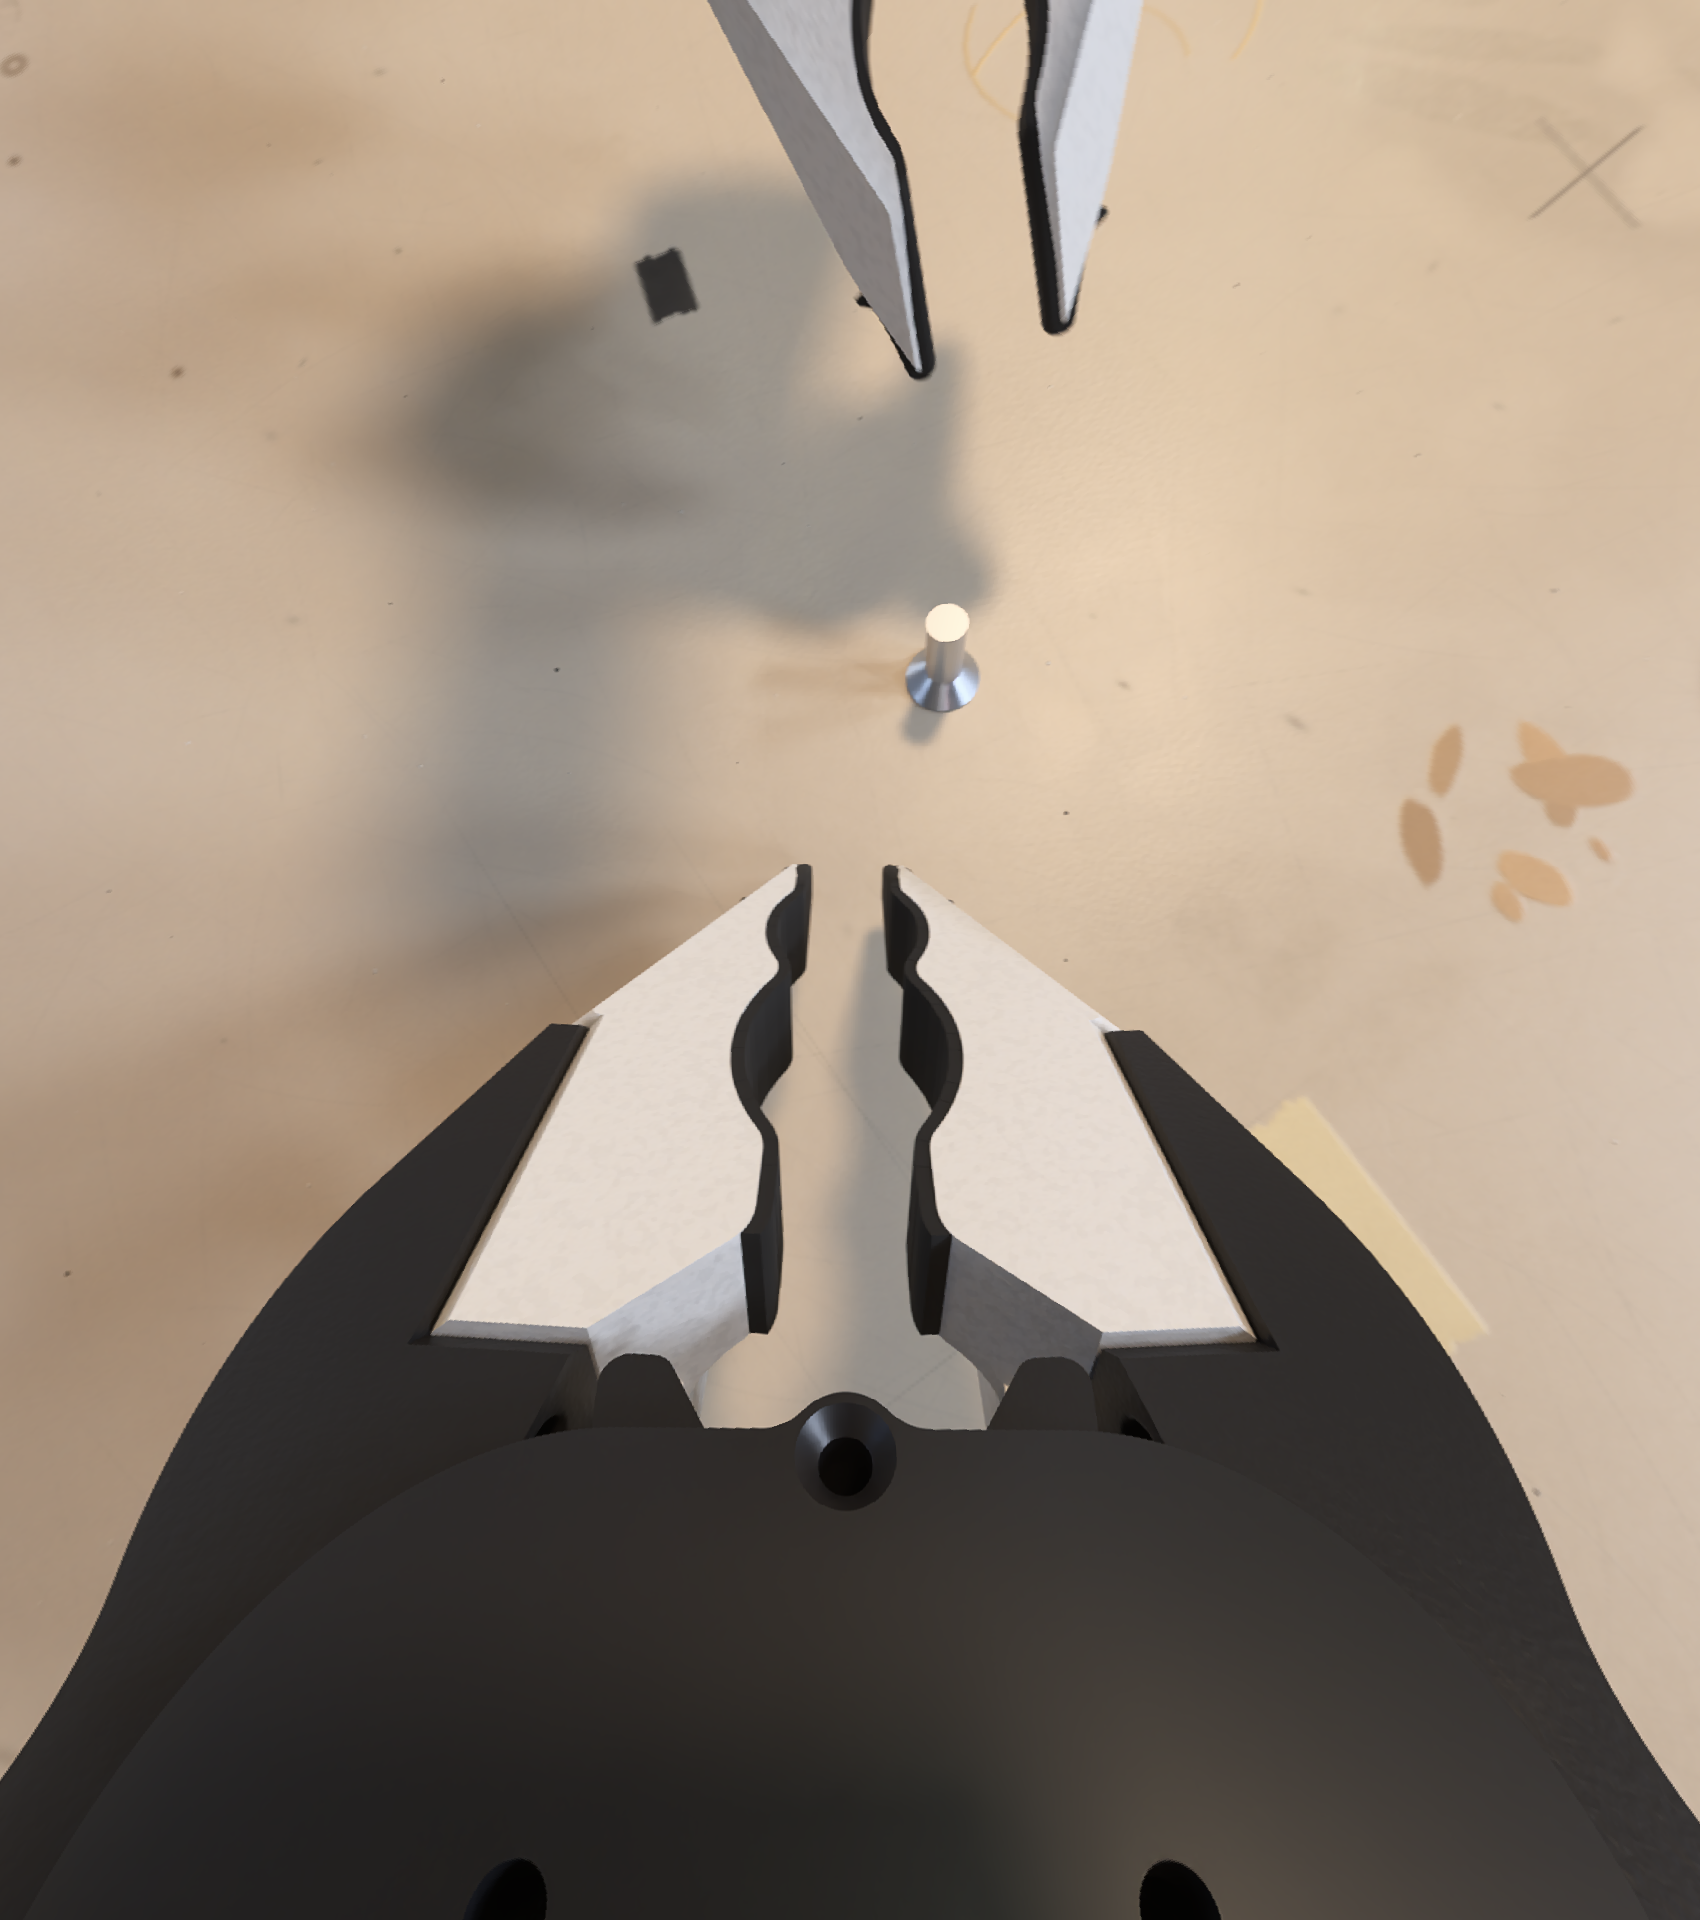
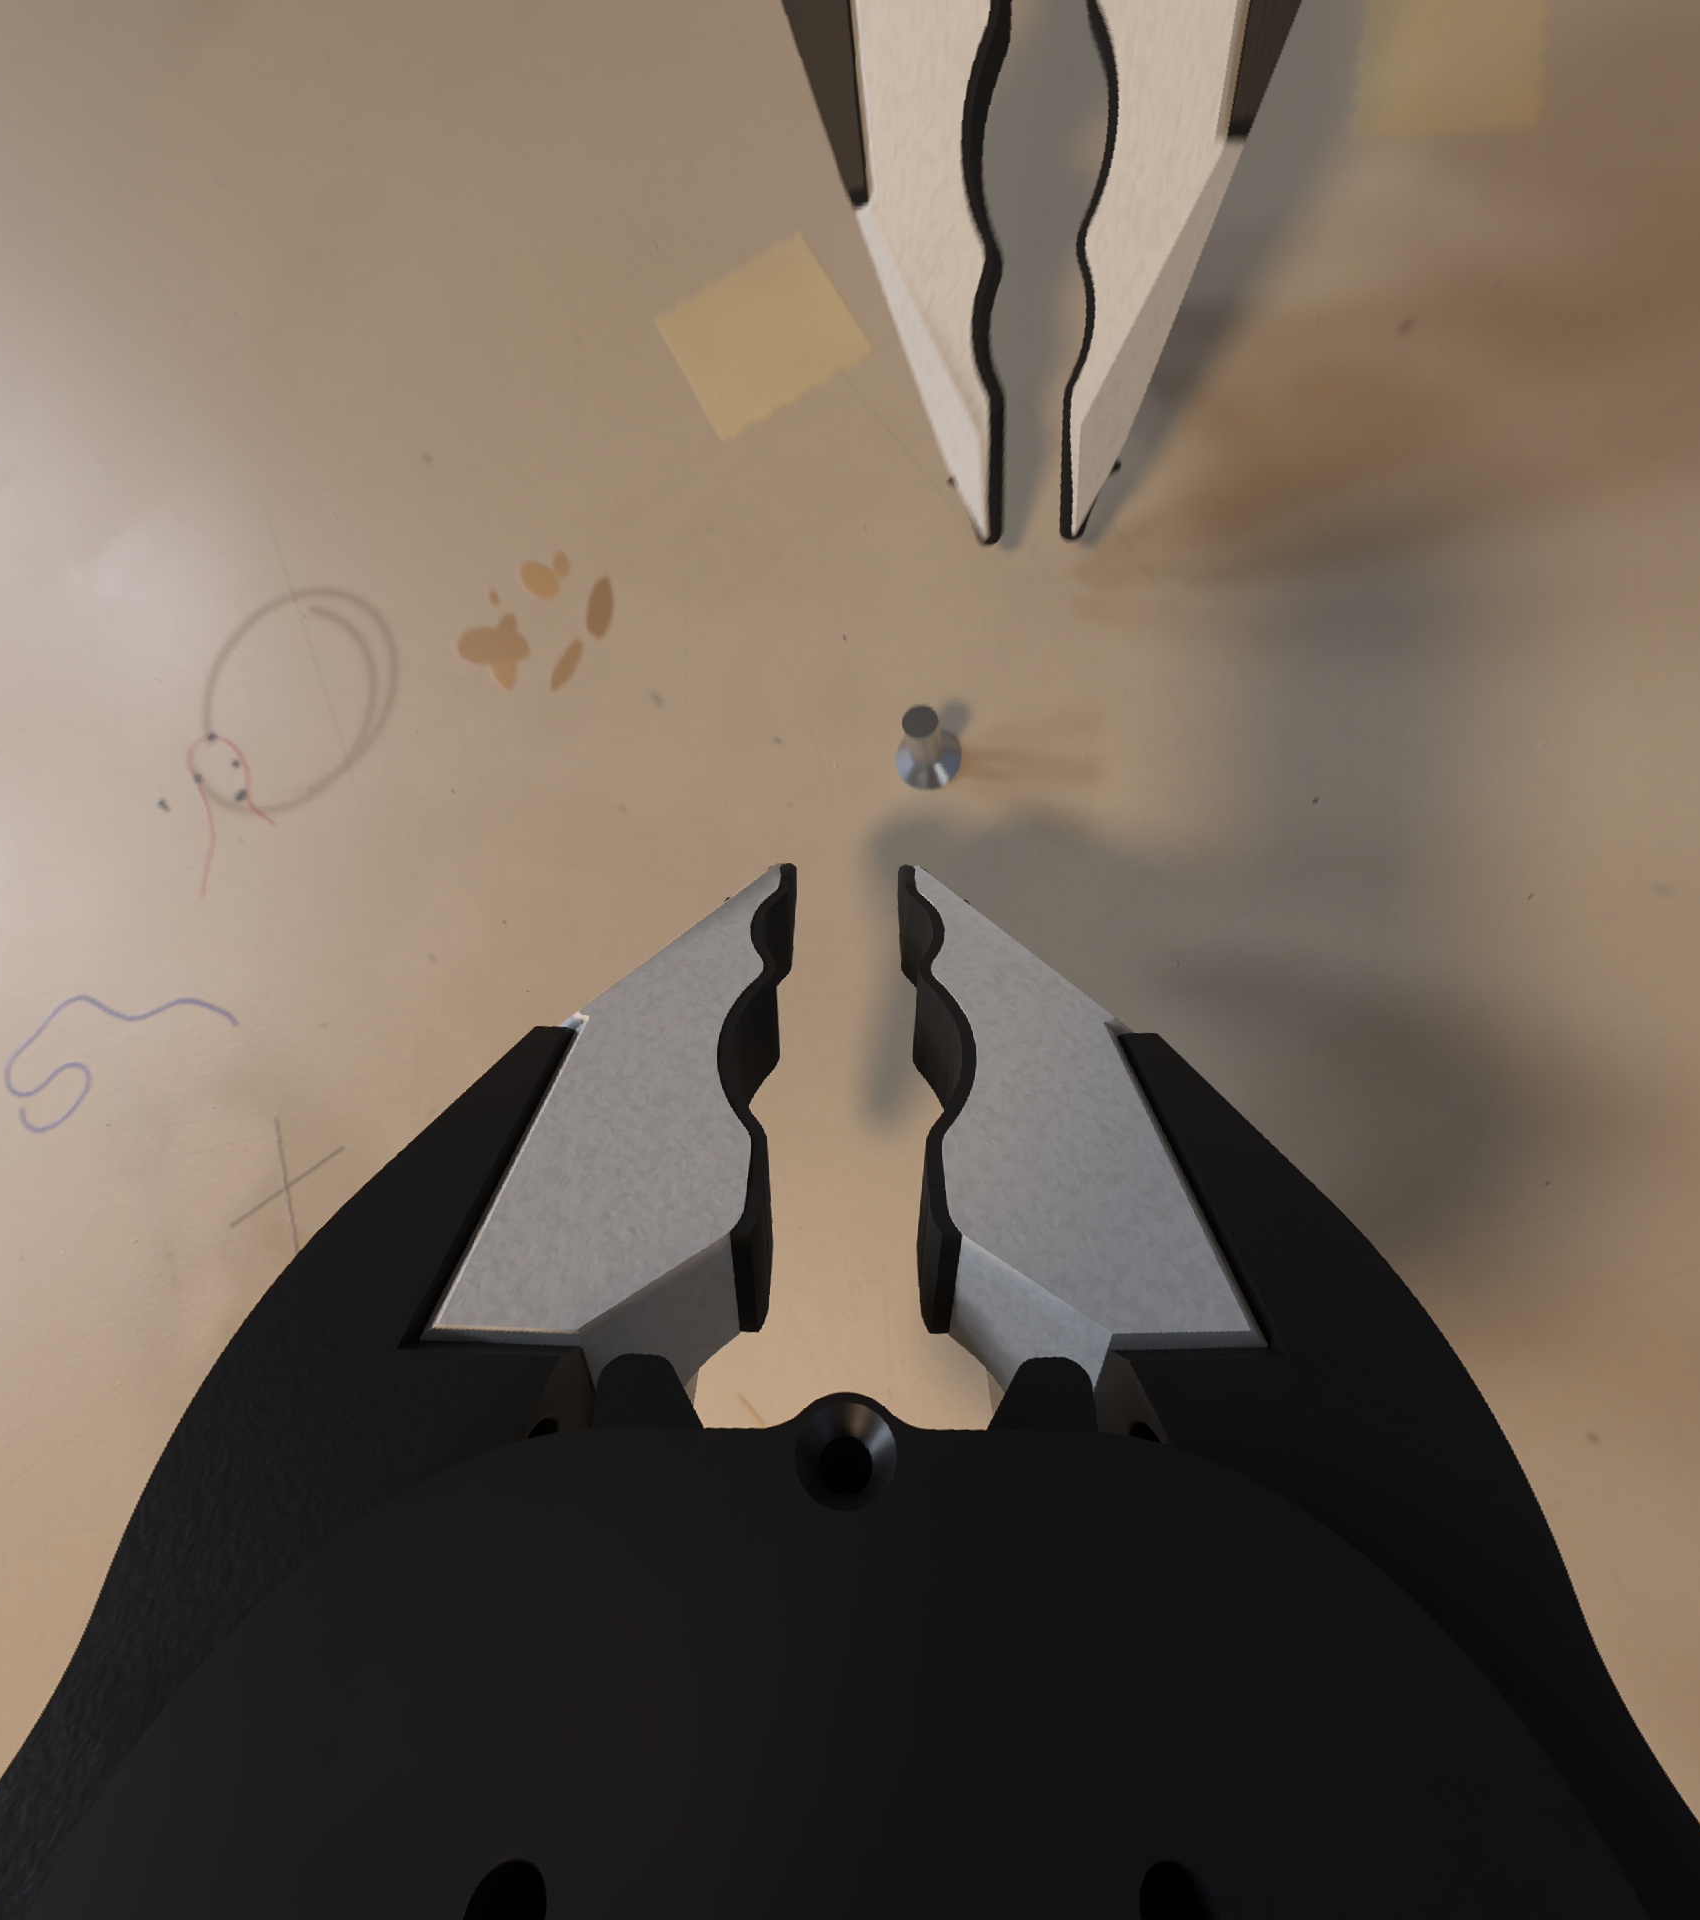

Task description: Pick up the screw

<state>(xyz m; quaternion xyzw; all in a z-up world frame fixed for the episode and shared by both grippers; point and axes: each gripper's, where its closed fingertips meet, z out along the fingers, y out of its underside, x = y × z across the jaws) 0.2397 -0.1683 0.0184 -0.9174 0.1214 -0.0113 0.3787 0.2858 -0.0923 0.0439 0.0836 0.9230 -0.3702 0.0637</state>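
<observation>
The screw [image 1: 944, 670] is standing head-down on the desk [image 1: 202, 831], between the two claws and touching neither. The left claw [image 1: 846, 873] and right claw [image 2: 846, 873] are facing each other, both gaping slightly and holding nothing

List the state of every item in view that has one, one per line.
screw: standing head-down on the table, shaft up, ungrasped.
left gripper: open, empty, short of the screw.
right gripper: open, empty, facing it from the opposite side.
small black part: lying flat, untouched.
</observation>
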